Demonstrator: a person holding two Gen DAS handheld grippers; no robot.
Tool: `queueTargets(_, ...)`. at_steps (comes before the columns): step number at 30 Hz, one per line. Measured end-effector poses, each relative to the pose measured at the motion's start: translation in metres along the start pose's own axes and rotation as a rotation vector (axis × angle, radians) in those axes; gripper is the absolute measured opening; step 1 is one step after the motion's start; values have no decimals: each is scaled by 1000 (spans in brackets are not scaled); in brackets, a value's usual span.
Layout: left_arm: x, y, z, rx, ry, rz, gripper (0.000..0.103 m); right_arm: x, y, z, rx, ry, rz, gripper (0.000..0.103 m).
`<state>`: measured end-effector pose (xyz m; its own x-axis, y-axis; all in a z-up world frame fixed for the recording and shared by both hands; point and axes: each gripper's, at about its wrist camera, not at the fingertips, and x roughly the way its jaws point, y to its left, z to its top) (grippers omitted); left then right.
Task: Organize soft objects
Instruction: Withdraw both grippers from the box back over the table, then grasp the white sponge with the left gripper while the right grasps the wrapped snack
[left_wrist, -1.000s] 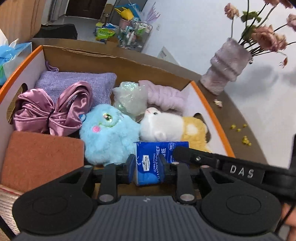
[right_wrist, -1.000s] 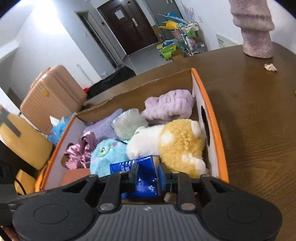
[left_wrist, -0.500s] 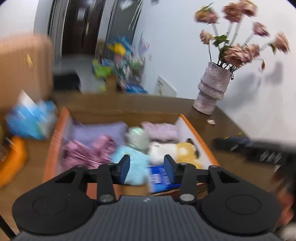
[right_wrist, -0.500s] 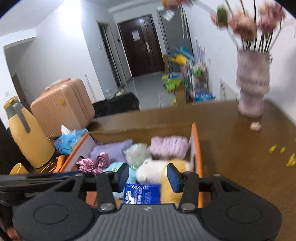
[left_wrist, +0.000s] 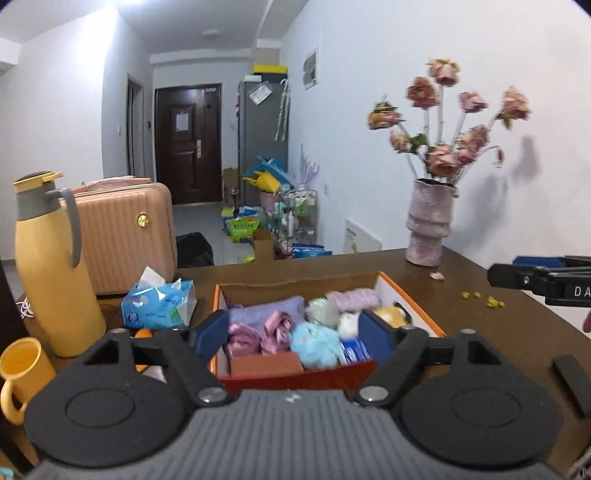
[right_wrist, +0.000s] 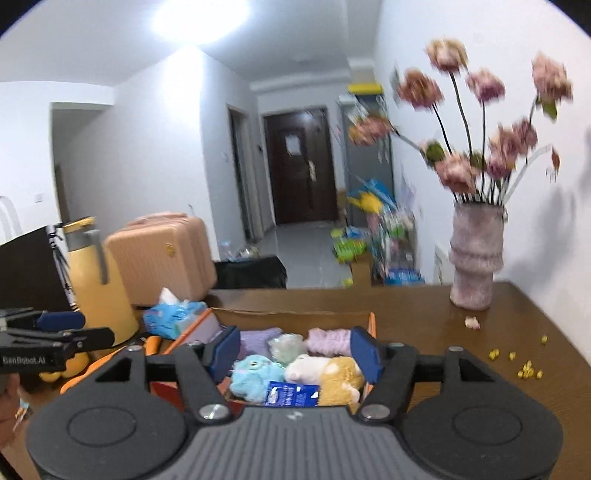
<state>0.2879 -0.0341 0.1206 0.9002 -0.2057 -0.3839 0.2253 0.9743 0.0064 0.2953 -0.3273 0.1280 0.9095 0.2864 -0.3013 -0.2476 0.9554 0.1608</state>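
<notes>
My left tongs (left_wrist: 291, 334) stand wide open with nothing between the blue pads; their jaws have just been opening. My right tongs (right_wrist: 293, 350) are also open and empty, and their jaws have just been opening as well. Both tongs hang above the near end of the orange-edged cardboard box (left_wrist: 413, 295), apart from everything in it.

Inside the box, the blue packet of paper handkerchiefs (right_wrist: 291, 393) lies at the near wall, between the fluffy light-blue plush toy (right_wrist: 255, 373) on its left and the white-and-yellow plush animal (right_wrist: 328, 371) on its right. Left of the blue toy I see the shiny pink satin bow (left_wrist: 258, 330), and in the near left corner the flat brown-red pad (left_wrist: 266, 363). Farther back lie the lilac knitted cloth (left_wrist: 266, 310), the pale green crumpled puff (right_wrist: 286, 347) and the soft lilac ribbed headband (right_wrist: 328, 341).

The box stands on the dark brown wooden desk (left_wrist: 498, 332). Left of it lies the blue plastic pack of tissues (left_wrist: 159, 306), and farther left stand the tall yellow thermos jug with grey handle (left_wrist: 51, 266) and the yellow mug (left_wrist: 22, 369). At the far right of the desk stands the pinkish ribbed vase with dried pink roses (left_wrist: 430, 229), with small yellow crumbs (left_wrist: 487, 299) near it. Behind the desk is a beige-pink ribbed suitcase (left_wrist: 125, 232).
</notes>
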Motion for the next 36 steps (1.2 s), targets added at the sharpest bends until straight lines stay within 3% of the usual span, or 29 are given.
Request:
queueTargets(4, -46, -16, -46, 87, -41, 5, 87, -45, 16, -39, -36, -63, 48, 73)
queueTargets(8, -91, -21, -98, 85, -62, -24, 98, -90, 36, -85, -80, -76, 76, 75)
queueTargets(13, -139, -21, -159, 71, -50, -26, 100, -138, 55, -145, -110, -35, 190, 79)
queueTargets(16, -154, -14, -179, 24, -17, -31, 101, -159, 60, -173, -84, -2, 221, 79)
queueTargets(18, -153, -15, -182, 45, 0, -31, 101, -167, 67, -185, -106, 16, 226, 79)
queueTargets(21, -146, -18, -179, 47, -6, 5, 102, -167, 75, -194, -151, 41, 235, 79)
queueTargets(30, -112, -21, -192, 33, 80, 4, 103, -117, 79, -208, -111, 100, 175, 77)
queueTargets(36, -66, -9, -188, -27, 151, 33, 103, -54, 84, -217, -129, 178, 115, 59)
